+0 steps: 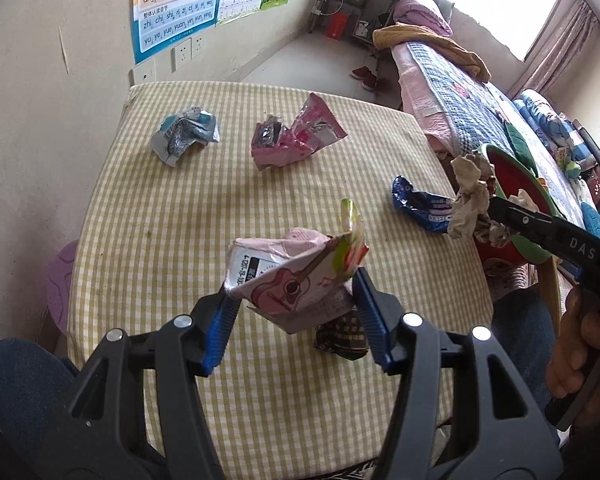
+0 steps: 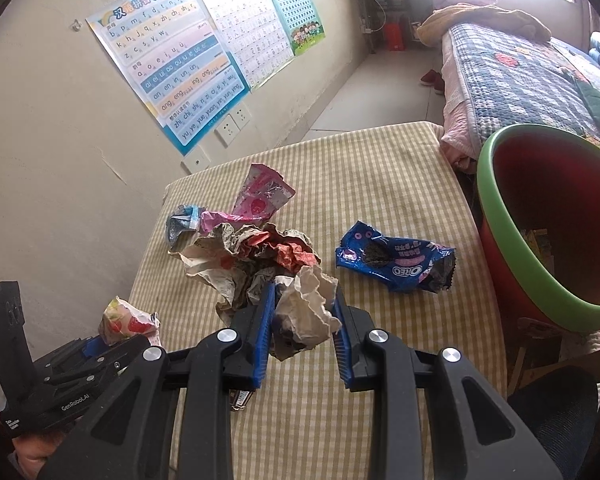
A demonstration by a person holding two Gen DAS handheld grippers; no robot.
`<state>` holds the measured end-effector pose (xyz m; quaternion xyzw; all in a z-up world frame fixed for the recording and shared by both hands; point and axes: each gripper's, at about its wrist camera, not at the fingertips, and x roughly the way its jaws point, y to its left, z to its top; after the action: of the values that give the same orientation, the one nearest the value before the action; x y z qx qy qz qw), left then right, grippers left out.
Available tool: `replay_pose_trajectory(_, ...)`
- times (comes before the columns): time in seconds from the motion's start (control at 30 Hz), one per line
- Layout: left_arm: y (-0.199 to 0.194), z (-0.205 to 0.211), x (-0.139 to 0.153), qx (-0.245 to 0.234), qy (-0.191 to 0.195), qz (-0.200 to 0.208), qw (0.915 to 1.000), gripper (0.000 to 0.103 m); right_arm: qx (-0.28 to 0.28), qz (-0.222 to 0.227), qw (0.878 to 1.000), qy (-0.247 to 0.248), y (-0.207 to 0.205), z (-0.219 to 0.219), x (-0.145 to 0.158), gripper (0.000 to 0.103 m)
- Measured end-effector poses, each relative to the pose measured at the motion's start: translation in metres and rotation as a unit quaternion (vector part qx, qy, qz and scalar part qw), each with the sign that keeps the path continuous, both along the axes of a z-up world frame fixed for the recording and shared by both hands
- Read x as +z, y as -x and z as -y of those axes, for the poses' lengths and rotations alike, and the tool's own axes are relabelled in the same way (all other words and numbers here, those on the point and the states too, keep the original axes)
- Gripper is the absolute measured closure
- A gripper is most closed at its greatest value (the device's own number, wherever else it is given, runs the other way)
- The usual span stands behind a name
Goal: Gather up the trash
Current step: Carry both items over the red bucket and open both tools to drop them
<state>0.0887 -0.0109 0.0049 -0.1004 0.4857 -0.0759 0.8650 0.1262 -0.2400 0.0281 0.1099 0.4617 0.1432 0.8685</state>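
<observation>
My left gripper (image 1: 294, 294) is shut on a pink guitar-print wrapper (image 1: 288, 276) and holds it above the checked table (image 1: 160, 208). My right gripper (image 2: 305, 300) is shut on a crumpled paper wad (image 2: 256, 264); in the left wrist view the wad (image 1: 470, 200) hangs near the rim of the red bin with a green rim (image 1: 512, 184), which also shows at the right in the right wrist view (image 2: 508, 236). On the table lie a blue Oreo wrapper (image 2: 396, 260), a pink wrapper (image 1: 296, 136), a grey-blue wrapper (image 1: 184, 134) and a dark wrapper (image 1: 342, 340).
A wall with posters (image 2: 172, 68) and sockets runs along the table's left side. A bed (image 2: 520, 72) with a checked quilt stands behind the bin. A purple stool (image 1: 60, 280) sits left of the table. My knees are at the table's near edge.
</observation>
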Motion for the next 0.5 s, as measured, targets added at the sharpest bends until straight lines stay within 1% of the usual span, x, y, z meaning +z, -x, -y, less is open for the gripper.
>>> replay_pose_trajectory(0.23, -0.004, 0.019, 0.007, -0.017, -0.004, 0.006, 0.9998, 0.049, -0.014, 0.01, 1.0, -0.014, 0.005, 0.018, 0.006, 0.077)
replay_pose_trajectory(0.5, -0.018, 0.041, 0.02, -0.028, -0.011, 0.015, 0.9994, 0.049, -0.033, 0.029, 0.999, -0.014, 0.002, 0.039, 0.013, 0.077)
